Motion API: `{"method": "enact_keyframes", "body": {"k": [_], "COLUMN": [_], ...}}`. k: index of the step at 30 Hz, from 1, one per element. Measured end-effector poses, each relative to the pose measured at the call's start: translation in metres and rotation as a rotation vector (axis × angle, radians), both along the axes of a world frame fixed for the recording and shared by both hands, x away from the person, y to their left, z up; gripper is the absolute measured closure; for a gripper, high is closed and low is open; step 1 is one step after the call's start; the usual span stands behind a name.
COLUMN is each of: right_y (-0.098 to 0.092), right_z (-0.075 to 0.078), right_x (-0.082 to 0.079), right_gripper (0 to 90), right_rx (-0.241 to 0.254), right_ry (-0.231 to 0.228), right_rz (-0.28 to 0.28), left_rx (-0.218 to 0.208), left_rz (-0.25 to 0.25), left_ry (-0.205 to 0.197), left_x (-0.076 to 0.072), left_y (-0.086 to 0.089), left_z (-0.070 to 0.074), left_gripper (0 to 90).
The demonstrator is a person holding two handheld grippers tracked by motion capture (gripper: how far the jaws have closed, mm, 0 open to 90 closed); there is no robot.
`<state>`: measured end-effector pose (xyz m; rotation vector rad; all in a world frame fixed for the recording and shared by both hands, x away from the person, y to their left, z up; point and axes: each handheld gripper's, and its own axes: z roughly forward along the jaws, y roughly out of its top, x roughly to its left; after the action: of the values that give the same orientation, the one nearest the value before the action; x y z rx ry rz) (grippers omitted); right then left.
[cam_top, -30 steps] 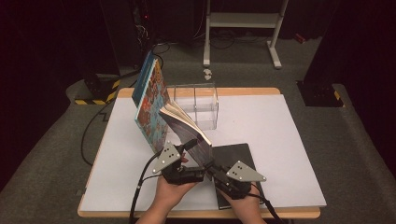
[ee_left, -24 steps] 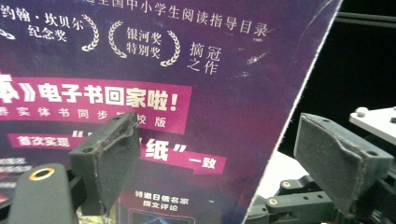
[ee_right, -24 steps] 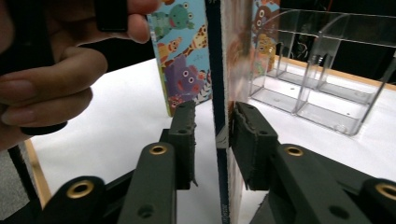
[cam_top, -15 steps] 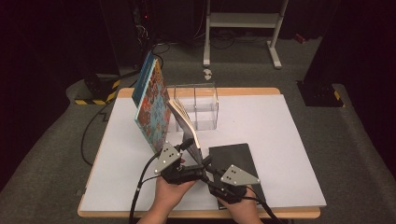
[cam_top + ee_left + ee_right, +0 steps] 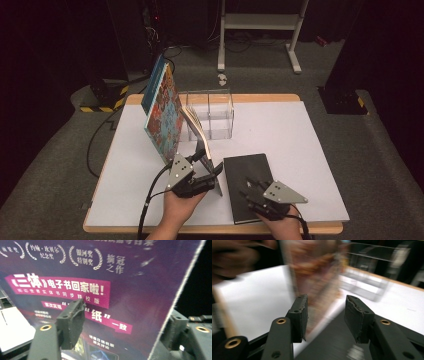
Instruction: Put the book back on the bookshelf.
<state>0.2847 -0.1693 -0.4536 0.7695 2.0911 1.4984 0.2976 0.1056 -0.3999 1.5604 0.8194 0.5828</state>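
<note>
A thin paperback [image 5: 199, 134] stands steeply tilted on the white table, its pages fanned and its purple back cover [image 5: 120, 277] printed with Chinese text. My left gripper [image 5: 209, 162] sits at its lower edge. Its jaws have just been closing and still stand wide, with the cover slanting across the gap [image 5: 125, 315]; the left pad [image 5: 71, 320] is in front of the cover, the right one behind its edge. My right gripper [image 5: 251, 186] hovers over a flat black book [image 5: 250, 185]; its jaws have just been opening and nothing is between them [image 5: 325, 307].
A large colourful book [image 5: 162, 117] stands upright just left of the paperback. A clear acrylic box [image 5: 210, 112] sits behind them, blurred in the right gripper view [image 5: 372, 270]. The white table surface [image 5: 300, 140] stretches to the right. A metal stand [image 5: 260, 25] is on the floor beyond.
My right gripper has let go of the paperback, opened, and slid right over the black book. The left gripper has stayed at the paperback's foot with its jaws narrower.
</note>
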Motion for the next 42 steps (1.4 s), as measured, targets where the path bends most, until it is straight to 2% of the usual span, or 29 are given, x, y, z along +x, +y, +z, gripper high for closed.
{"method": "enact_keyframes", "body": {"k": [2,3,7,12,18,21,23,26,29,34,37,42], "right_y": [-0.014,-0.02,-0.031,-0.03,-0.031,-0.032,-0.032,-0.033,-0.034,-0.034,-0.034,-0.032], "right_z": [-0.005,-0.007,-0.008,-0.01,-0.012,-0.013,-0.013,-0.013,-0.014,-0.014,-0.014,-0.014], "right_x": [0.006,0.008,0.011,0.01,0.012,0.013,0.013,0.014,0.014,0.015,0.014,0.013], "right_gripper": [53.8,54.0,54.3,54.5,54.8,54.9,55.0,55.0,55.0,54.9,54.9,54.7], "right_rx": [0.027,0.023,0.041,0.033,0.041,0.042,0.045,0.052,0.059,0.06,0.059,0.054], "right_ry": [0.025,0.028,0.037,0.036,0.049,0.052,0.057,0.062,0.069,0.072,0.072,0.073], "right_rz": [-0.039,-0.059,-0.093,-0.094,-0.1,-0.103,-0.107,-0.108,-0.112,-0.112,-0.109,-0.102], "left_rx": [0.024,0.03,0.044,0.063,0.077,0.091,0.096,0.155,0.129,0.108,0.1,0.111], "left_rz": [0.001,0.003,0.013,0.035,0.094,0.125,0.121,0.134,0.107,0.109,0.091,0.084], "left_ry": [-0.004,-0.004,-0.004,0.003,-0.007,-0.023,-0.039,-0.068,-0.063,-0.07,-0.055,-0.052], "left_x": [-0.002,-0.003,-0.006,-0.009,-0.009,-0.009,-0.009,-0.008,-0.007,-0.006,-0.002,0.006], "left_y": [0.002,0.002,0.005,0.011,0.024,0.03,0.034,0.035,0.039,0.043,0.044,0.043], "left_z": [0.002,0.002,0.004,0.005,0.006,0.007,0.009,0.01,0.008,0.006,0.006,0.008], "left_gripper": [36.7,38.8,46.2,53.8,70.6,77.0,82.1,83.3,83.2,82.5,79.1,78.6]}}
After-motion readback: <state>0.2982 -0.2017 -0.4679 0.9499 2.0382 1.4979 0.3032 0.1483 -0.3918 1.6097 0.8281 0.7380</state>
